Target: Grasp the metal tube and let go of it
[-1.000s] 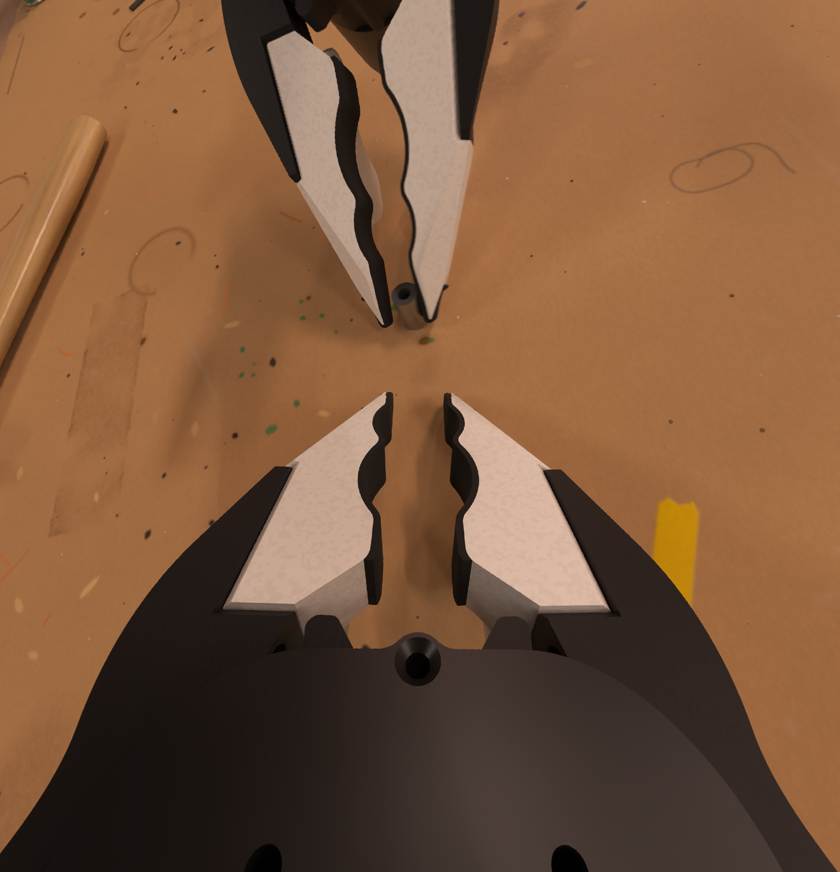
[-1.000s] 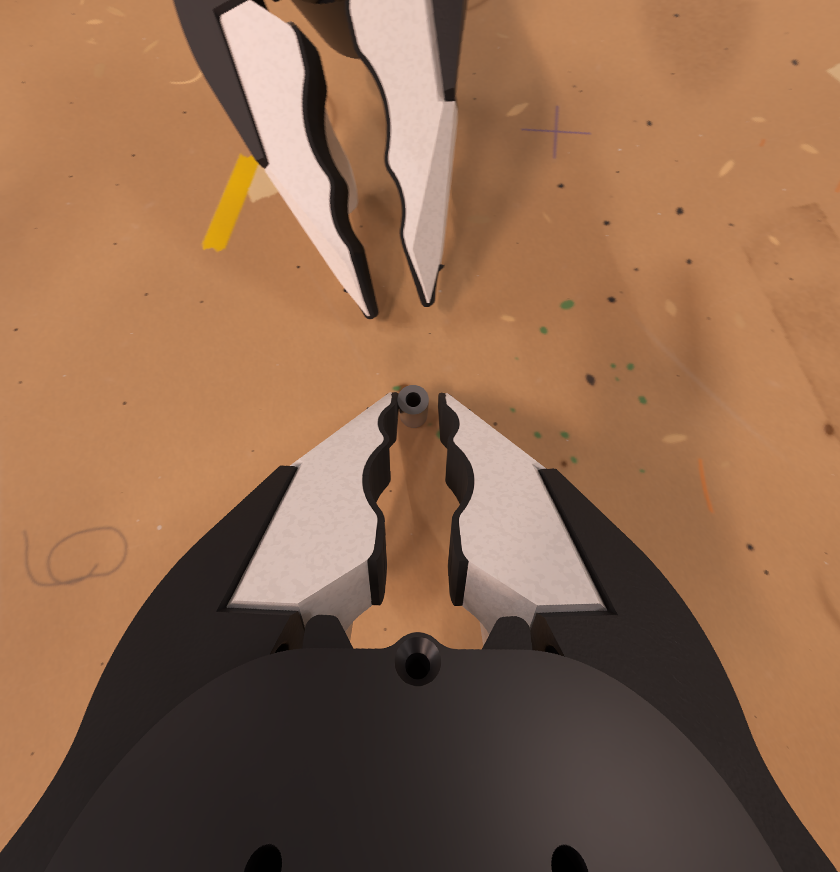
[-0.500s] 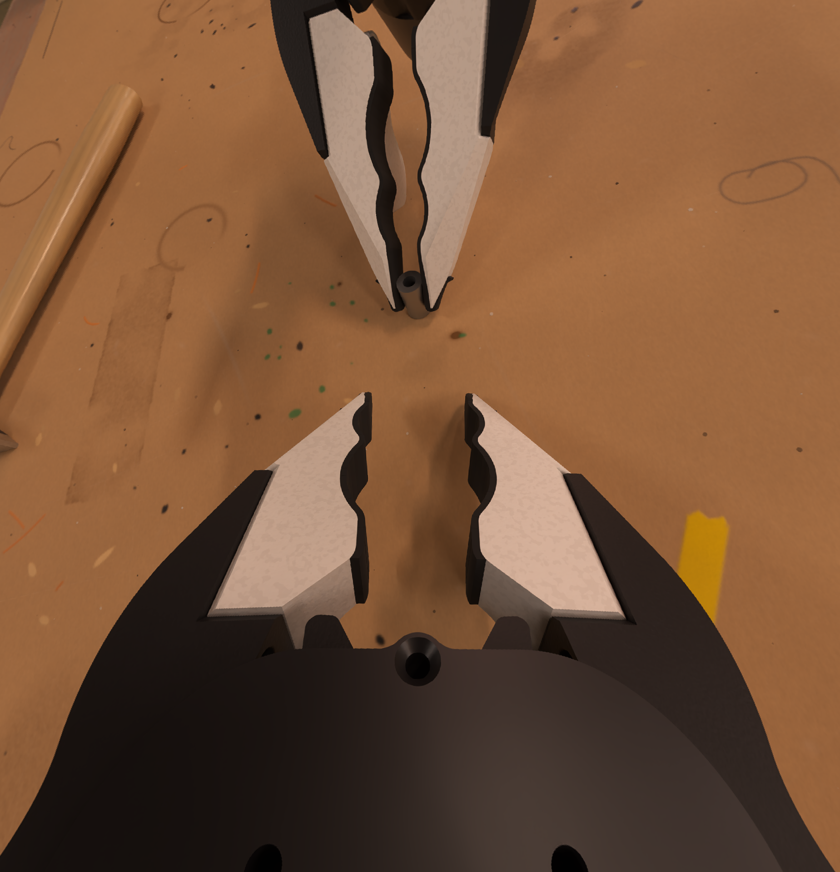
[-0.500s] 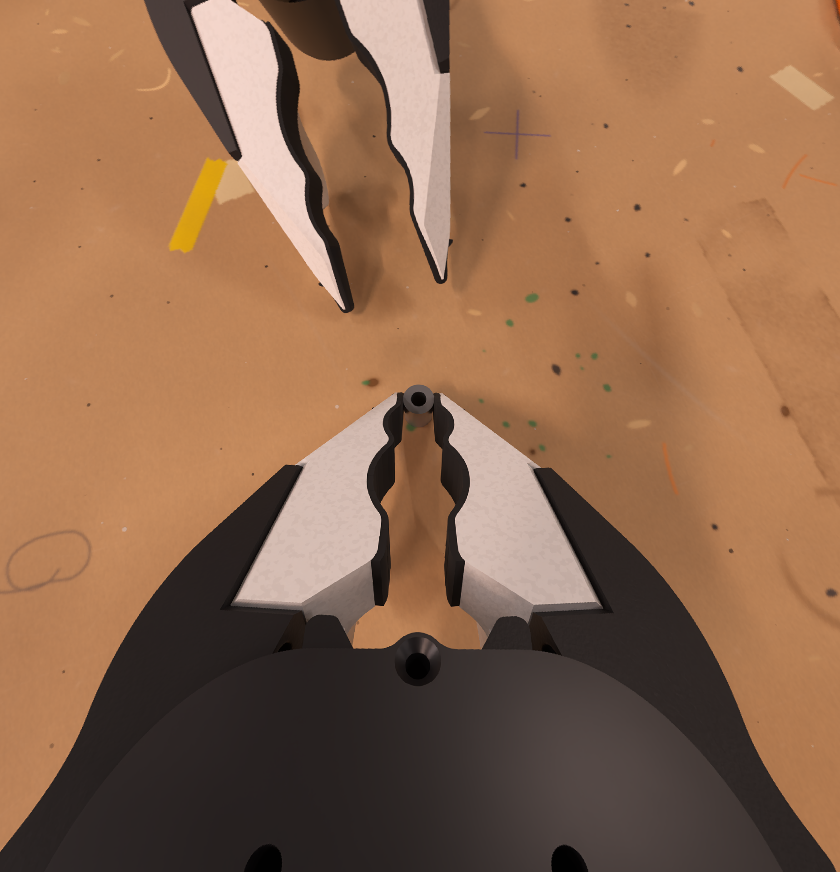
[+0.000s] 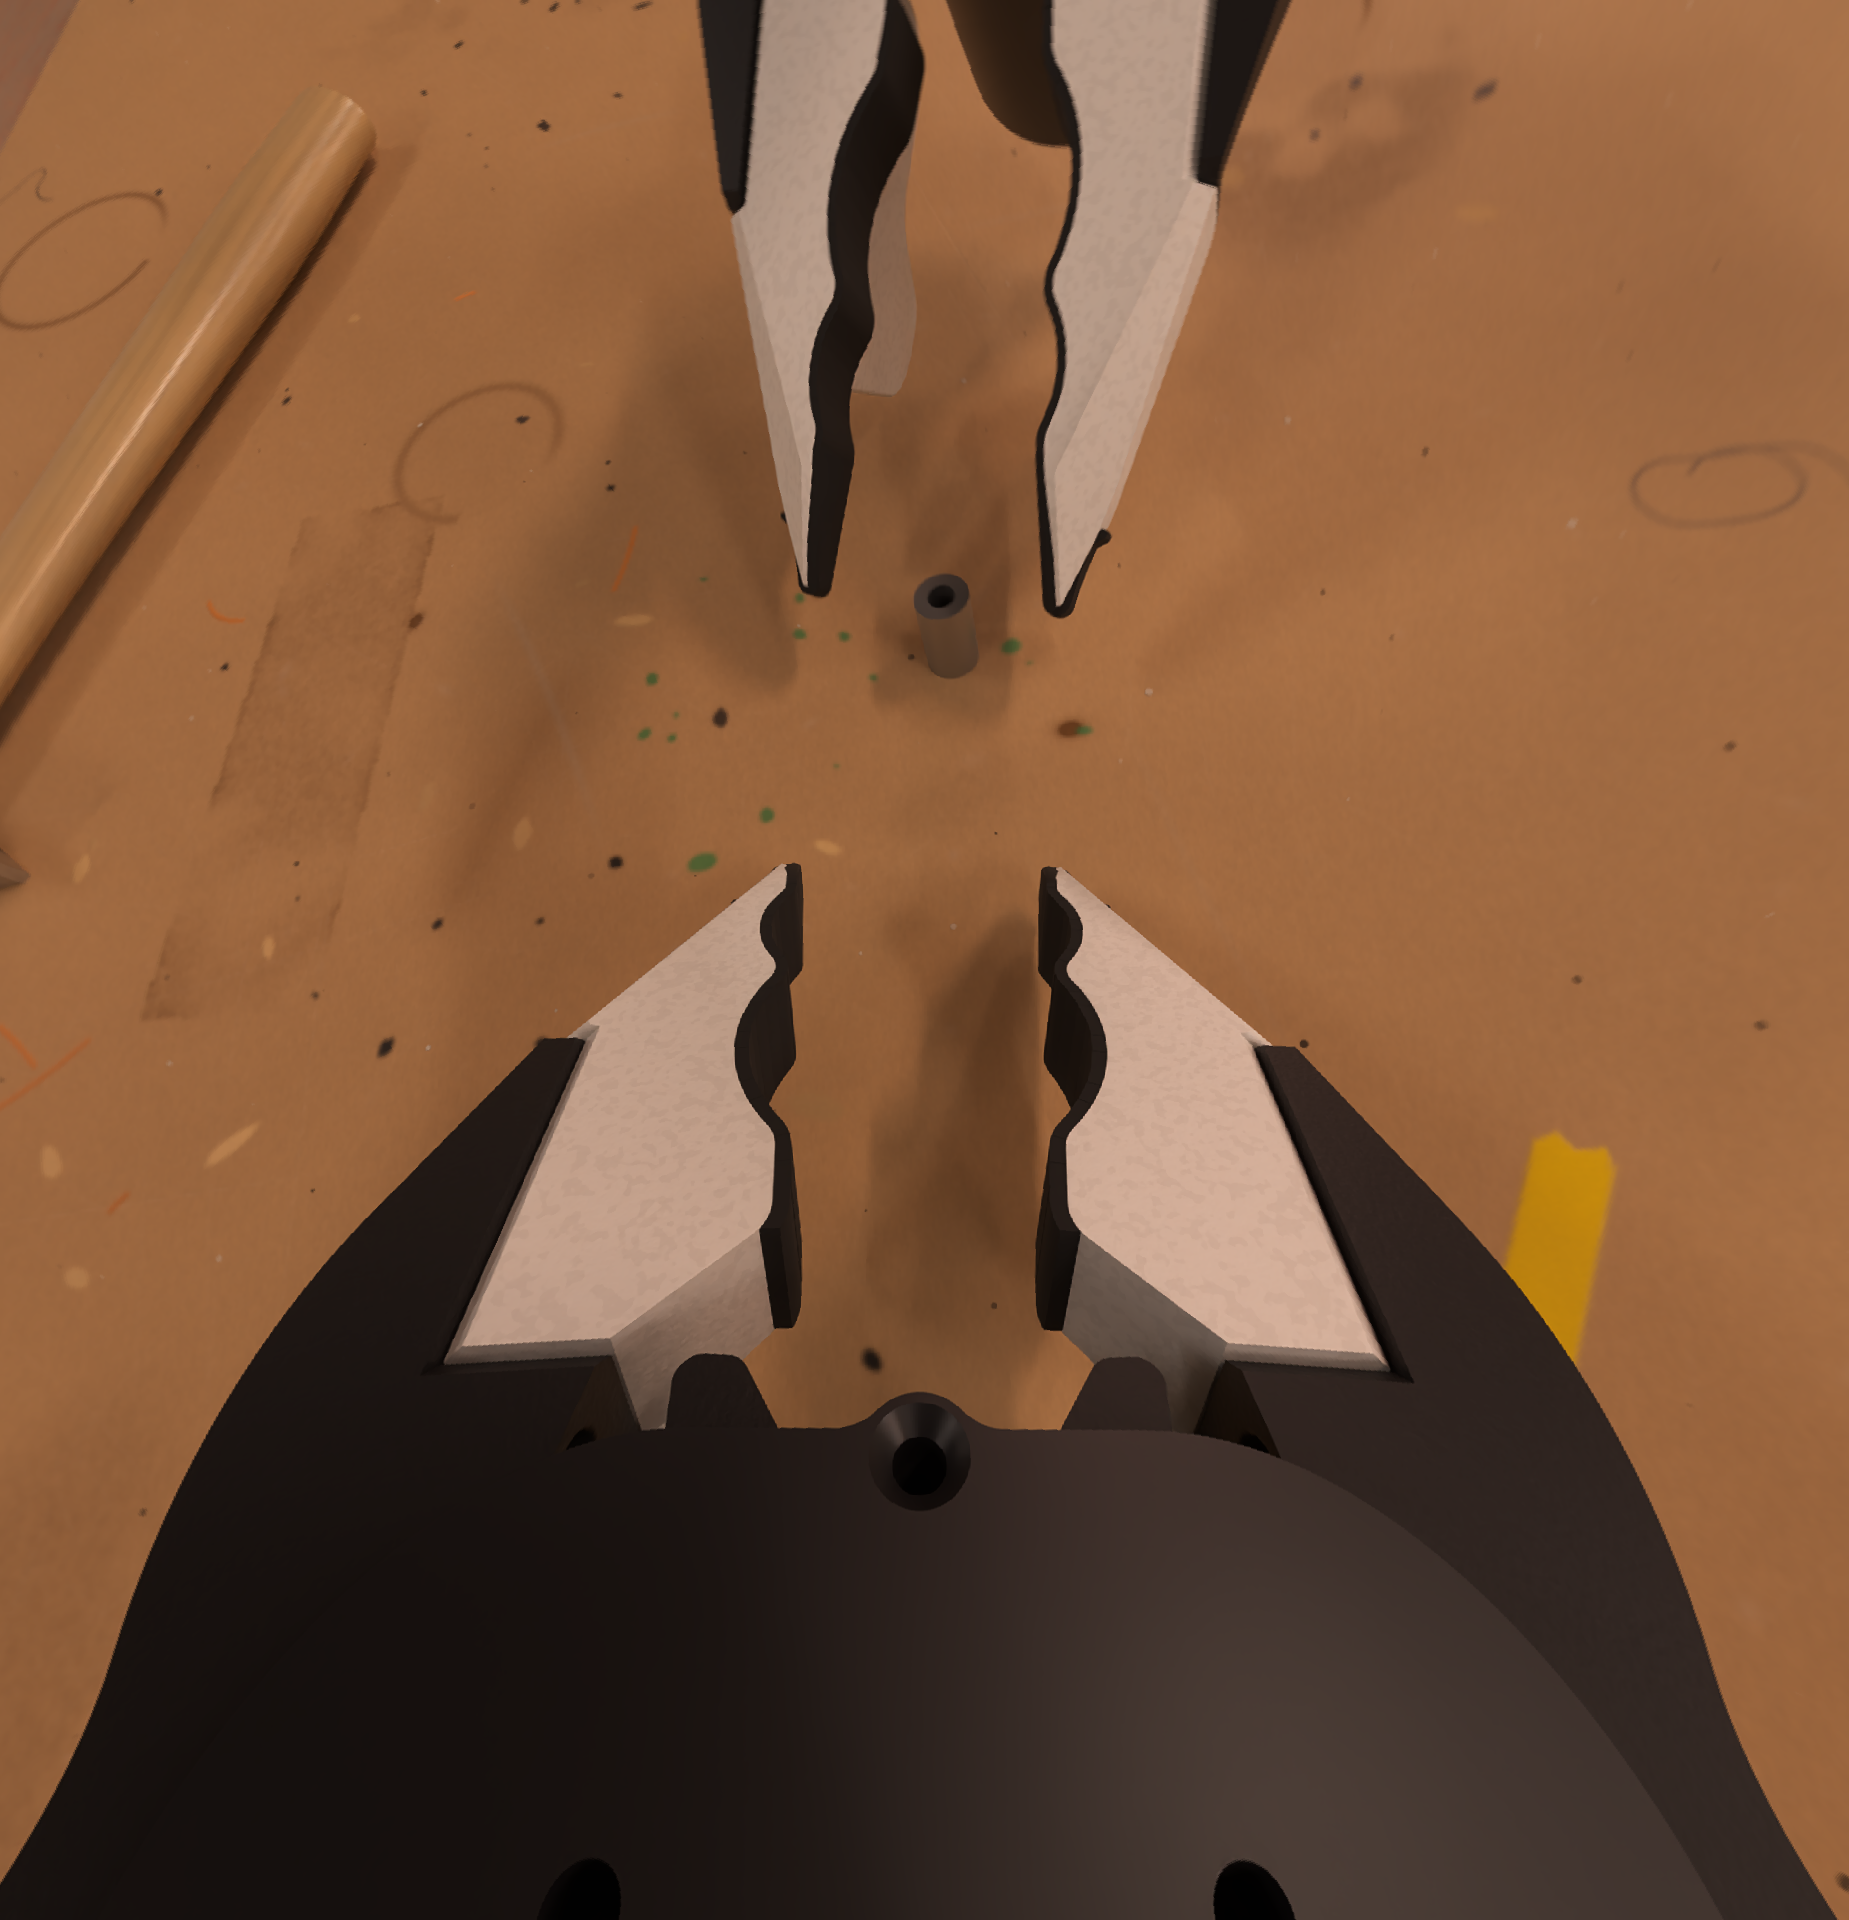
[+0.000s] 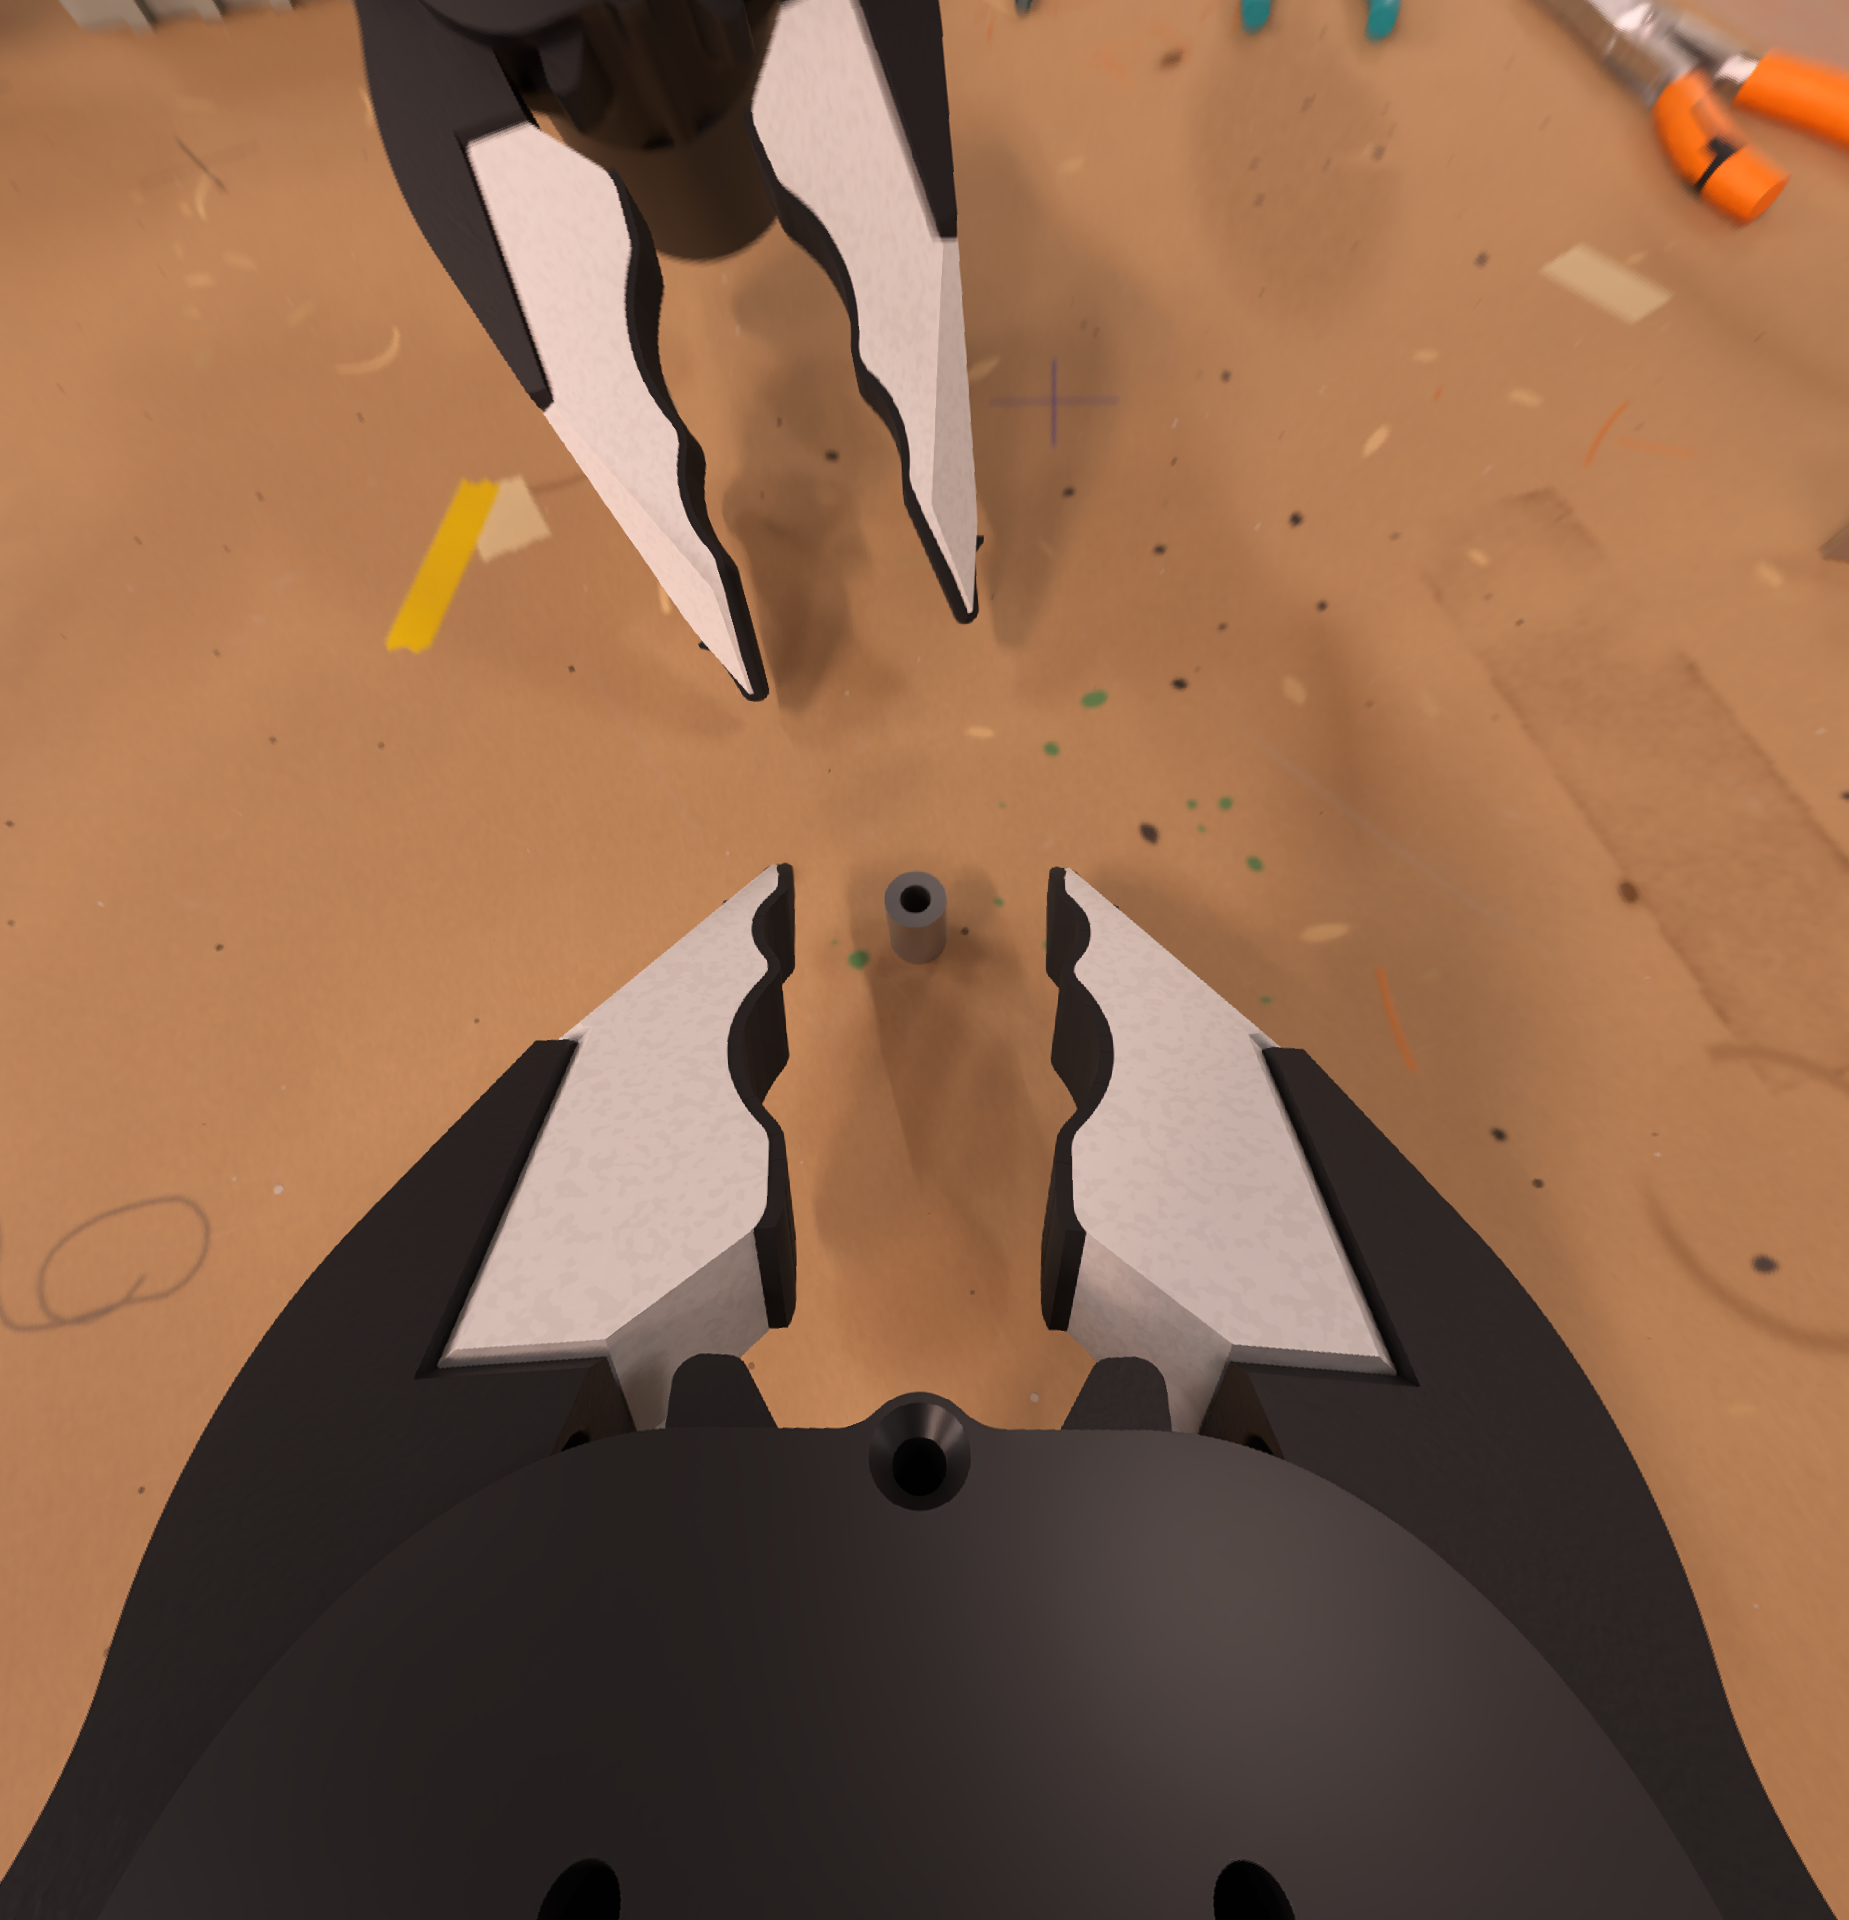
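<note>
Tube [image 6: 915, 921] stands upright, untouched, between the wide-spread right tool [image 6: 920, 883] tips, apparently on the board.

All I get is a brown workbench top [image 5: 1522, 779], scuffed and dotted with dark and green paint specks, pencil loops and pale chips. On my left feed a wooden handle [image 5: 161, 405] slants down the upper left and a strip of yellow tape [image 5: 1559, 1236] sits at right. My right feed shows orange-handled pliers [image 6: 1751, 135] in the upper right corner, under soft, even light.
</note>
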Action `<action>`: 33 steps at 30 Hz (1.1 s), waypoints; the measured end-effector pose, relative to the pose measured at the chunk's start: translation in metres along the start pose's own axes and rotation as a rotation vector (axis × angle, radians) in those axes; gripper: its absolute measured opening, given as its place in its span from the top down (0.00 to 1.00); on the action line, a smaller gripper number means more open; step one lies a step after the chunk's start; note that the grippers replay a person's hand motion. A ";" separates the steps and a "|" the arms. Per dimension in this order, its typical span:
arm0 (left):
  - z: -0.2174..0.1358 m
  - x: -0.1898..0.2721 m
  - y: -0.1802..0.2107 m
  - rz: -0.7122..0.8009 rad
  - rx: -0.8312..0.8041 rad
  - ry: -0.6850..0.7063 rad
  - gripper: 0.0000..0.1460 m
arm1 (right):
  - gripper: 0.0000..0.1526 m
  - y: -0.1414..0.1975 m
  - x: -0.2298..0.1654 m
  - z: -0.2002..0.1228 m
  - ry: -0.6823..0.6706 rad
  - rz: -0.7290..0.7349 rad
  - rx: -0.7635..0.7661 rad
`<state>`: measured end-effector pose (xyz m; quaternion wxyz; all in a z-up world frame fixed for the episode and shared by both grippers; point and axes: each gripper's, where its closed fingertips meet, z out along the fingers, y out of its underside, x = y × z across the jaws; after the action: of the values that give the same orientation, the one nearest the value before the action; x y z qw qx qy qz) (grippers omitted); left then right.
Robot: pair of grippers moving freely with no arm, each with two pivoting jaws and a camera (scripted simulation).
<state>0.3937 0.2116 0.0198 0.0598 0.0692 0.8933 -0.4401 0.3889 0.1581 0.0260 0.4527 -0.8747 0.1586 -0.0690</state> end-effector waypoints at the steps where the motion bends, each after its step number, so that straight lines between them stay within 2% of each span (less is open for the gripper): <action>1: -0.002 -0.001 -0.002 -0.027 0.011 0.010 0.69 | 0.67 -0.004 0.001 -0.003 0.002 0.002 0.026; 6: -0.024 -0.008 -0.023 -0.159 0.157 0.064 0.74 | 0.60 -0.021 0.008 -0.021 0.059 -0.048 0.116; 11: -0.043 0.002 -0.033 -0.276 0.235 0.254 0.77 | 0.51 -0.058 -0.005 -0.042 0.137 -0.117 0.240; 14: -0.049 0.009 -0.034 -0.280 0.233 0.307 0.75 | 0.45 -0.075 -0.038 -0.048 0.146 -0.083 0.300; 16: -0.052 0.013 -0.035 -0.242 0.222 0.306 0.75 | 0.40 -0.079 -0.073 -0.046 0.133 -0.055 0.339; 18: -0.053 0.020 -0.032 -0.213 0.181 0.325 0.73 | 0.40 -0.079 -0.116 -0.039 0.081 -0.044 0.373; 21: -0.049 0.030 -0.025 -0.203 0.116 0.370 0.70 | 0.43 -0.067 -0.166 -0.020 0.034 -0.021 0.329; 25: -0.040 0.039 -0.013 -0.198 0.024 0.388 0.65 | 0.46 -0.041 -0.206 0.010 0.030 -0.022 0.179; 33: -0.029 0.047 0.007 -0.216 -0.109 0.406 0.54 | 0.46 -0.009 -0.220 0.033 0.078 -0.053 -0.024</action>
<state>0.3471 0.2423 0.0242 -0.1647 0.0571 0.9116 -0.3723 0.1928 0.2634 0.0187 0.4334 -0.8807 0.1539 -0.1132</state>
